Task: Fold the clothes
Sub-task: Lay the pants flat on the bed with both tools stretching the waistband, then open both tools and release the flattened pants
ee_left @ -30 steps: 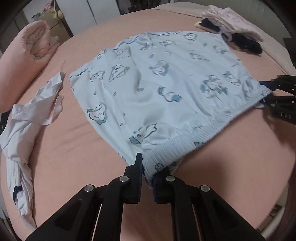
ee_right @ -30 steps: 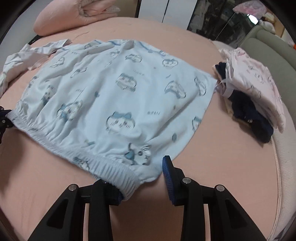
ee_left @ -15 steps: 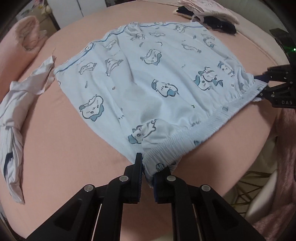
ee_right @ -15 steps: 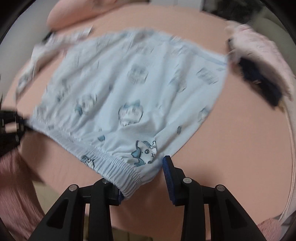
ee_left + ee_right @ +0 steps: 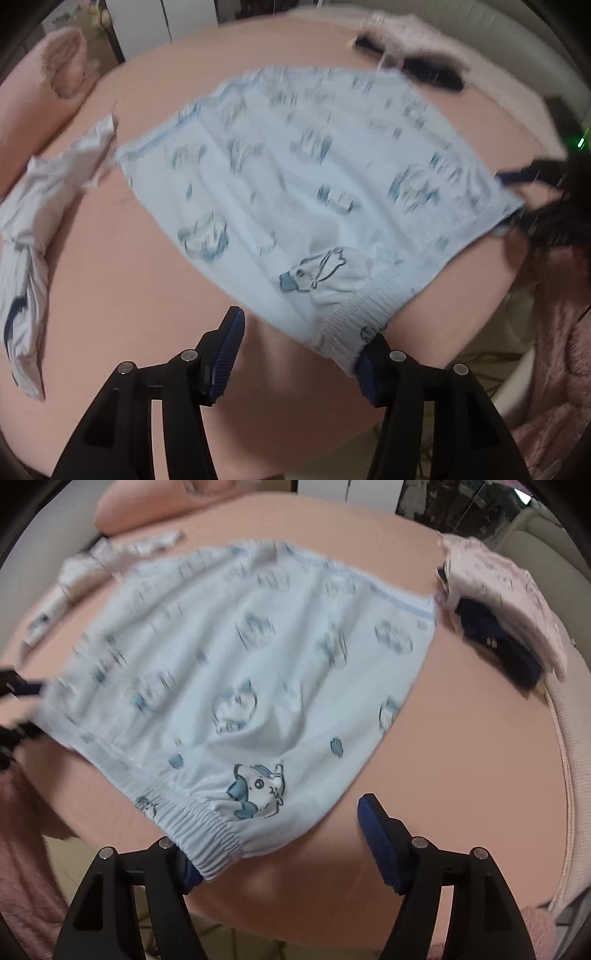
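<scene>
**Both grippers letting go at the bed's near edge**

From my left wrist view, the left gripper (image 5: 301, 345) has its jaws opening; the elastic waistband corner of the light blue printed shorts (image 5: 314, 192) lies against the right finger at about 5 o'clock, while the left finger stands clear of the cloth. On my right wrist view, the right gripper (image 5: 275, 840) is also opening: the waistband's other corner lies over the left finger at 7 o'clock, and the right finger is off the fabric, over bare sheet.

The shorts lie spread flat on the pink bed sheet (image 5: 122, 288), waistband toward me at the bed's near edge, hems away. Under the edge I see fuzzy pink fabric (image 5: 561, 350).

Further out, at 9 o'clock in the left view, lies a crumpled white garment (image 5: 29, 229), just beside the shorts' far hem. At 1 o'clock in the right view sits a stack of folded clothes (image 5: 509, 602), pale pink over dark navy, close to the shorts' far corner. At 11 o'clock lies a rolled pink quilt (image 5: 37, 88), with white cabinet doors (image 5: 159, 26) behind it.
</scene>
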`<state>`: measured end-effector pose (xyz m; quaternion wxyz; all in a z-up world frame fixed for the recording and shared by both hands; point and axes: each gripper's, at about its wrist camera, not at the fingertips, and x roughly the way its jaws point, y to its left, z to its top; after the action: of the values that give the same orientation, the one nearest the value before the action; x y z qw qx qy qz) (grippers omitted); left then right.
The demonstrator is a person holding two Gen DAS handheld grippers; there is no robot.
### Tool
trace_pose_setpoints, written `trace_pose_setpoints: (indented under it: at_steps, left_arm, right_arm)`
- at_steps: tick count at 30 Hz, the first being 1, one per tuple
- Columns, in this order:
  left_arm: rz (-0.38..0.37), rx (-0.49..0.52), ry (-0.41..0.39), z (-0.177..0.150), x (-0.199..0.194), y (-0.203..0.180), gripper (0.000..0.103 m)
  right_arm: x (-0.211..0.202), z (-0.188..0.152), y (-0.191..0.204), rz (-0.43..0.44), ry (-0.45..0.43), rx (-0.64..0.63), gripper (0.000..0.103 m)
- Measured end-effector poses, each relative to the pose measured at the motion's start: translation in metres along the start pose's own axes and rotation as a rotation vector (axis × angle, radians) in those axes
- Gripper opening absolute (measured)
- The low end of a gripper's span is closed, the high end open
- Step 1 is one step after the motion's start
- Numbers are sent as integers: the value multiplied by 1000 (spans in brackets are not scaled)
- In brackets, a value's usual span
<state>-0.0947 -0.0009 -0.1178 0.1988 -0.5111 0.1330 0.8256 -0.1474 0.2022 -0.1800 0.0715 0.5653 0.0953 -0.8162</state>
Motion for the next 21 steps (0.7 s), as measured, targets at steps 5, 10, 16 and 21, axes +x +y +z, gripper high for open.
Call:
trace_pose_setpoints:
  at_steps: [5, 10, 16, 21]
  left_arm:
    - [-47, 100, -37, 9, -14, 7, 52]
    - [-35, 143, -131, 6, -37, 8, 52]
    - [-173, 156, -81, -4, -34, -5, 52]
    - [-35, 3, -123, 5, -22, 21, 52]
  right_arm:
    - [-32, -3, 13, 57, -146, -102, 82]
    - [-30, 8, 20, 57, -156, -166, 82]
    - [-46, 12, 14, 176, -182, -81, 82]
    - [-66, 17, -9, 194, -227, 36, 82]
